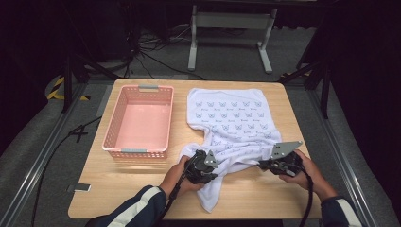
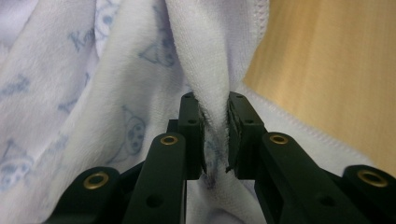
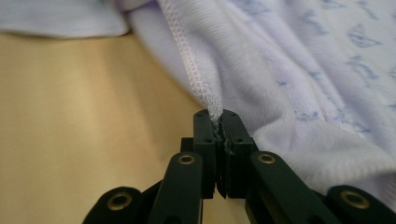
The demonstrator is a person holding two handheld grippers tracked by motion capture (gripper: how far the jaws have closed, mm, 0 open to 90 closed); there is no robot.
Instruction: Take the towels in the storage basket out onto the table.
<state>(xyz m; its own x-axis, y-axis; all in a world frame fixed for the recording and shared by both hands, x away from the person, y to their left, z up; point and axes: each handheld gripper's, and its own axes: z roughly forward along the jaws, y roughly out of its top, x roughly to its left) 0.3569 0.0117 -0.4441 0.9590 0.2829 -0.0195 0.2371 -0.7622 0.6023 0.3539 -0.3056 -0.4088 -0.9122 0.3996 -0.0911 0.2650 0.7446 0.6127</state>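
One printed towel (image 1: 231, 123) mid-table, one pink basket (image 1: 139, 122) by the left edge seen from the high view, left gripper (image 2: 215, 135) pinching a thick fold, right gripper (image 3: 218, 135) clamped on the stitched hem (image 3: 194, 74)

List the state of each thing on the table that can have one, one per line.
towel: far part spread flat, near part bunched and pinched in both grippers
left gripper: shut on a thick fold of towel
right gripper: shut on the towel's stitched hem
pink basket: upright, empty
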